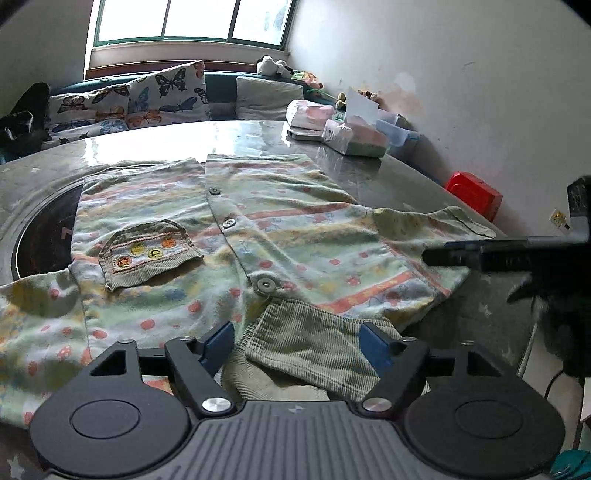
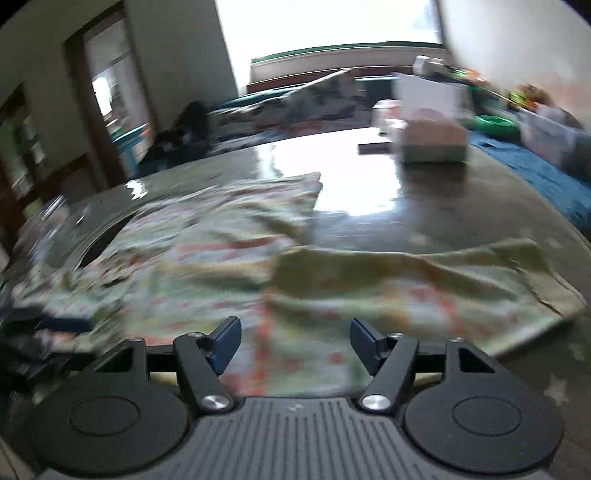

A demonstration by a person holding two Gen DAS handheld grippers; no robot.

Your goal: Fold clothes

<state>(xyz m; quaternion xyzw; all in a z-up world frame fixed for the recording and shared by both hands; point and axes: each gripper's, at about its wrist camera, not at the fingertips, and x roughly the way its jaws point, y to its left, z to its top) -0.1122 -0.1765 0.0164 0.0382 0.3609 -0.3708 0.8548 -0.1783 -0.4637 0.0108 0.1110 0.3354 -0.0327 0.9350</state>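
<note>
A child's patterned shirt (image 1: 236, 236) lies buttoned and face-up on the grey table (image 1: 369, 173), collar nearest the left gripper (image 1: 299, 343) — fingers spread, nothing pinched. The right gripper (image 2: 293, 341) hovers over one sleeve (image 2: 424, 284), jaws apart and empty. A neat fold likely means pinching shoulder and hem together — then carrying the side in flat.

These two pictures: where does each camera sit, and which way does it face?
Left wrist: on the left gripper, facing down over the shirt towards the window; its open fingers and the right gripper show.
Right wrist: on the right gripper, over the sleeve; blurred, its fingers open.
Both share the shirt, table and tissue pack.
</note>
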